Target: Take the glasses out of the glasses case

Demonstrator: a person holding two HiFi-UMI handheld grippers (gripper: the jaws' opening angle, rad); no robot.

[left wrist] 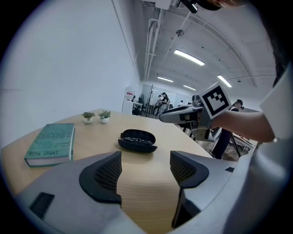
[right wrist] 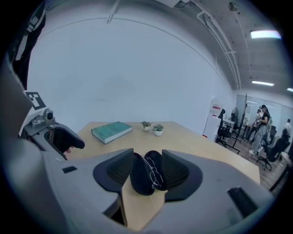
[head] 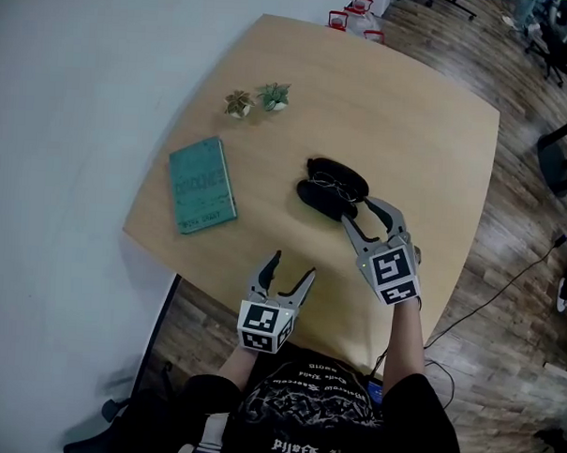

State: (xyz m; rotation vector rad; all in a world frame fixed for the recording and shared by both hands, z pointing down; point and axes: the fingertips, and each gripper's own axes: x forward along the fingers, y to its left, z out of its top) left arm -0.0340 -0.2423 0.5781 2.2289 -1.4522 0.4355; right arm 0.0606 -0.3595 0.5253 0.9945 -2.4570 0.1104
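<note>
The black glasses case (head: pixel 330 187) lies open near the middle of the wooden table (head: pixel 409 132), with thin wire-framed glasses (head: pixel 336 184) resting in it. My right gripper (head: pixel 358 213) is open, its tips just at the case's near edge. In the right gripper view the case (right wrist: pixel 141 176) and glasses (right wrist: pixel 153 172) show in the gap between the pads, which do not press on them. My left gripper (head: pixel 293 265) stands open and empty near the table's front edge, well short of the case (left wrist: pixel 137 140). The left gripper view also shows the right gripper (left wrist: pixel 183 114) reaching in from the right.
A teal book (head: pixel 202 184) lies left of the case. Two small potted plants (head: pixel 256 100) stand beyond it near the far left edge. Red-and-white items (head: pixel 357 13) sit on the floor past the table. People stand far off in the room (right wrist: pixel 263 123).
</note>
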